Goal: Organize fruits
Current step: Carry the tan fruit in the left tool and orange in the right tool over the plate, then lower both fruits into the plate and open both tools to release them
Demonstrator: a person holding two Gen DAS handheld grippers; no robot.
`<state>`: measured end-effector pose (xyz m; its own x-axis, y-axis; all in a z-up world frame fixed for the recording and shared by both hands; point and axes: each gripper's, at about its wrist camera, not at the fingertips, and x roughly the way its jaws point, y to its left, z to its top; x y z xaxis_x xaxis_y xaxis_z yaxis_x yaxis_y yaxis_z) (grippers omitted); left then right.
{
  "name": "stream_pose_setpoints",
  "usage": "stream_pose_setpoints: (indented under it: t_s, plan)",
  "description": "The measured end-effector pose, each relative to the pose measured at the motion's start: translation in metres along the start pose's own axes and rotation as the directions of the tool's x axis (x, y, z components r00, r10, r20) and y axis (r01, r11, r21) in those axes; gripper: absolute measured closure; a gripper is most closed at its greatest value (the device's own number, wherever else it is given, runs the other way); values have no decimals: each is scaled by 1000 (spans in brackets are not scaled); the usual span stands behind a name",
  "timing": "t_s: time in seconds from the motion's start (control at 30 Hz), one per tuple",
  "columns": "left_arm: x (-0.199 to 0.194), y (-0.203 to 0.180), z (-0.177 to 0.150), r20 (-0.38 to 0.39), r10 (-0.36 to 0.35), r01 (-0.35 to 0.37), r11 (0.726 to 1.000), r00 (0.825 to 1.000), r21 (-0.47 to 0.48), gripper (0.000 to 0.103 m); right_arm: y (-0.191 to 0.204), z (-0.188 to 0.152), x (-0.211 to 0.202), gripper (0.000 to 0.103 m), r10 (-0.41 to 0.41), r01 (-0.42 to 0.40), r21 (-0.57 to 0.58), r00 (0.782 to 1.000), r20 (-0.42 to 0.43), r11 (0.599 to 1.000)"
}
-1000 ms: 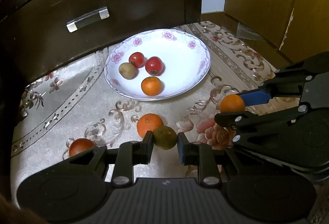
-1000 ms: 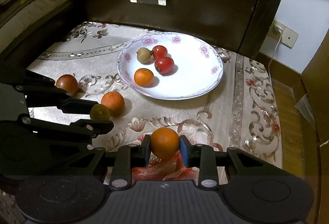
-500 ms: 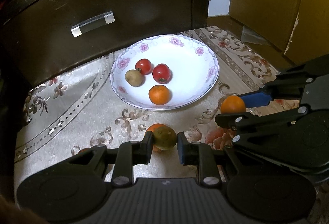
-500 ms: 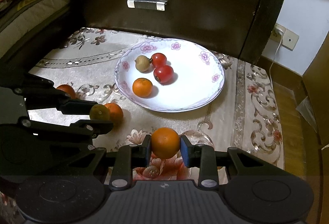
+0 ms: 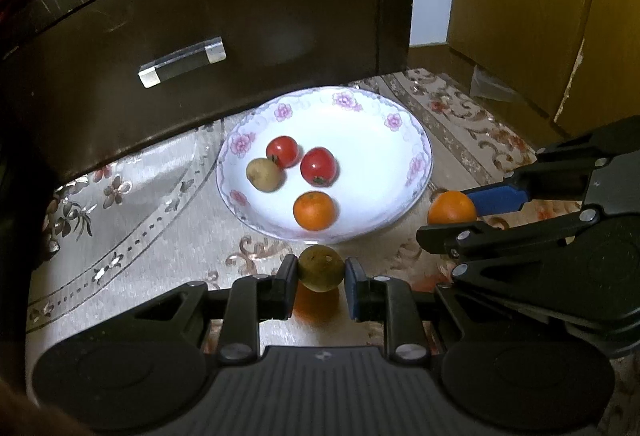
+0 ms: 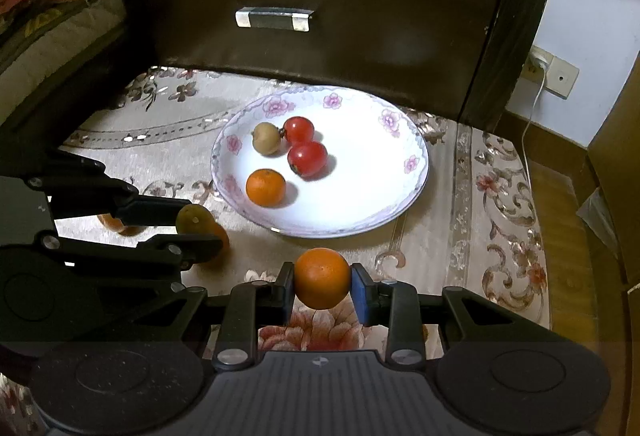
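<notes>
Gripping a greenish-brown fruit (image 5: pixel 321 268) between its two pads, my left gripper (image 5: pixel 321 278) hangs just short of the near rim of the flowered plate (image 5: pixel 416 140), with a loose orange (image 5: pixel 316 303) on the patterned cloth (image 5: pixel 160 228) directly beneath the held fruit. My right gripper (image 6: pixel 322 283) is closed on a bright orange (image 6: pixel 322 278), also just short of the plate's near rim and to the right of the left gripper. On the plate sit two red fruits (image 6: pixel 298 129) (image 6: pixel 307 158), touching, a tan fruit (image 6: pixel 266 137) against the farther red one, and a small orange (image 6: pixel 265 187) nearer the plate's front-left edge. Beyond the plate stands a dark drawer front (image 6: pixel 360 16) with a clear handle (image 6: pixel 274 18).
</notes>
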<state>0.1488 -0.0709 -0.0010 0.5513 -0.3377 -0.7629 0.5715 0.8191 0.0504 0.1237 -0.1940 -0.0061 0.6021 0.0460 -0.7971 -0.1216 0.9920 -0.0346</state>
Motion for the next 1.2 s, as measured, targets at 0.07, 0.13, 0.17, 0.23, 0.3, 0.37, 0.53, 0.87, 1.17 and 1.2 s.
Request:
stream_pose_setpoints:
  t_s: [0.07, 0.13, 0.17, 0.23, 0.3, 0.37, 0.53, 0.87, 1.17, 1.2]
  plan:
    - [2, 1, 2, 6, 6, -6, 1000, 1000, -1, 74, -1, 2, 0, 75, 0, 0, 3, 1000, 6, 1000]
    - [4, 3, 5, 12, 13, -13, 1000, 1000, -7, 74, -2, 5, 2, 75, 0, 0, 4, 1000, 11, 1000]
    - [5, 5, 6, 14, 14, -14, 1000, 1000, -10, 74, -3, 7, 3, 75, 1, -1, 5, 1000, 13, 1000]
    - [8, 8, 9, 17, 17, -17, 1000, 1000, -19, 74, -5, 10, 5, 75, 6, -6, 14, 1000, 17, 1000]
    - [11, 11, 11, 19, 22, -22, 999, 1000, -29, 74, -8, 14, 8, 75, 12, -13, 25, 1000, 19, 1000]
    - [14, 14, 13, 20, 27, -26, 999, 999, -38, 74, -9, 18, 12, 75, 19, -20, 27, 1000, 24, 999]
    - [23, 21, 18, 18, 35, -35, 998, 999, -46, 74, -10, 26, 22, 75, 33, -33, 12, 999, 37, 999]
    - [37, 31, 24, 17, 46, -45, 997, 999, -65, 74, -13, 38, 38, 75, 35, -35, -2, 998, 48, 999]
    - [42, 34, 26, 19, 42, -40, 997, 999, -70, 74, -13, 42, 46, 75, 25, -25, -11, 998, 51, 1000]
    - [42, 33, 26, 18, 37, -36, 997, 999, -68, 74, -14, 43, 47, 75, 24, -23, -10, 998, 52, 1000]
